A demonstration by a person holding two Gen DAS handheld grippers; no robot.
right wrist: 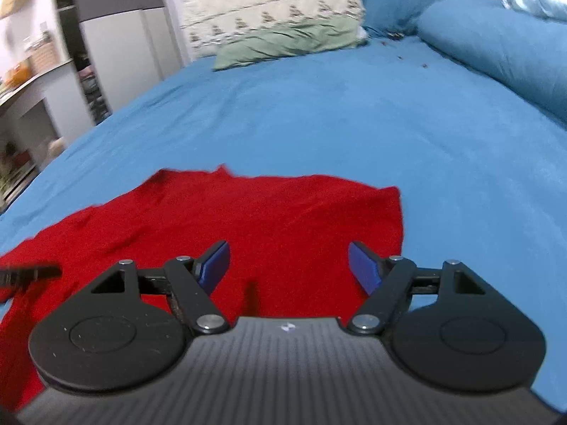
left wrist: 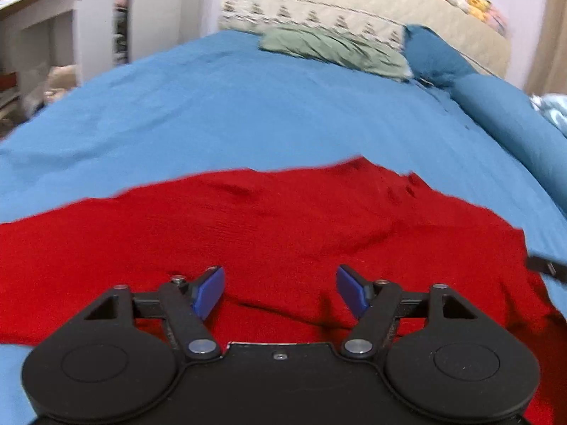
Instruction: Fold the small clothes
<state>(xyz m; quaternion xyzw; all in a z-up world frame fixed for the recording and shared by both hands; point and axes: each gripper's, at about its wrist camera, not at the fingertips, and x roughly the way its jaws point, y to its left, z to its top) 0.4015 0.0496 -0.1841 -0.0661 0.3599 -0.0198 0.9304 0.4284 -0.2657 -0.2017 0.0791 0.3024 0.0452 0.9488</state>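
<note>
A red knitted garment (left wrist: 269,223) lies spread on the blue bedsheet (left wrist: 219,106), somewhat wrinkled. My left gripper (left wrist: 280,292) is open and empty, hovering over the garment's near part. The garment also shows in the right wrist view (right wrist: 248,219), with its right edge near the middle of the view. My right gripper (right wrist: 287,265) is open and empty, over the garment's right near part. A black part of the other gripper shows at the right edge of the left wrist view (left wrist: 545,267) and at the left edge of the right wrist view (right wrist: 28,272).
A crumpled green cloth (left wrist: 333,49) lies at the far end of the bed against a beige patterned headboard cover (left wrist: 319,10). A blue pillow (left wrist: 436,55) and a rolled blue duvet (right wrist: 496,46) lie at the right. A white desk (left wrist: 46,10) stands left of the bed.
</note>
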